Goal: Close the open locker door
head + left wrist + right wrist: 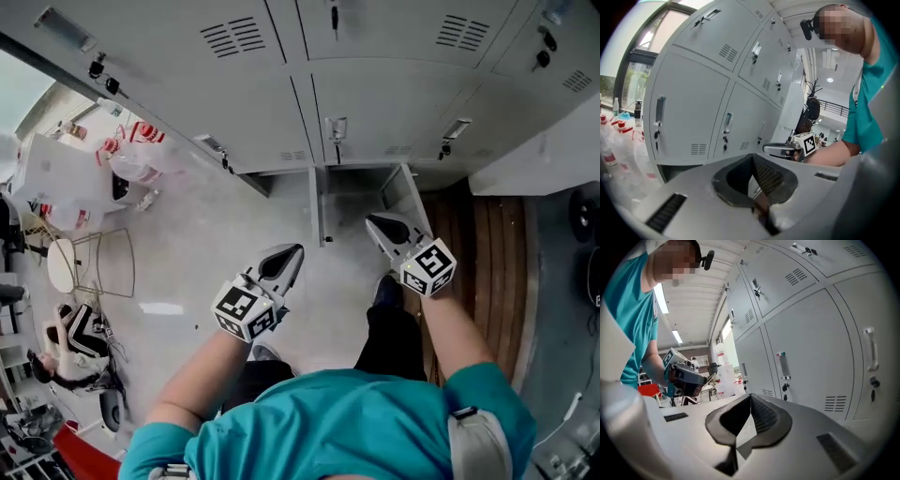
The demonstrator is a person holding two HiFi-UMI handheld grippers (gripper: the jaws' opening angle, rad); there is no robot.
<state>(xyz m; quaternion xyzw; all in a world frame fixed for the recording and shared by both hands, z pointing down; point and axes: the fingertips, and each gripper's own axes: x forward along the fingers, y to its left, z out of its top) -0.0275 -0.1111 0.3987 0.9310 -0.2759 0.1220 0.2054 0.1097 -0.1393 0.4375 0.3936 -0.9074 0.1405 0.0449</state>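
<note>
In the head view, the person in a teal shirt is standing in front of a bank of grey lockers. The open locker door is jutting out from the bottom row, just beyond the right tongs. A thin grey panel is standing edge-on at the other side of the open compartment, whose inside is showing only as shadowed grey. The left tongs are pointing towards that panel, apart from it. Both tongs are closed, with nothing gripped. At the left, white bags with red print are lying on the floor beside a wire-frame chair.

In the left gripper view, the left tongs are pressing pad to pad, empty, and facing closed locker doors. Bottles are standing at the far left. The right tongs are showing beyond them.

In the right gripper view, the right tongs are likewise shut on nothing, with closed doors ahead. The left tongs are showing at the left.
</note>
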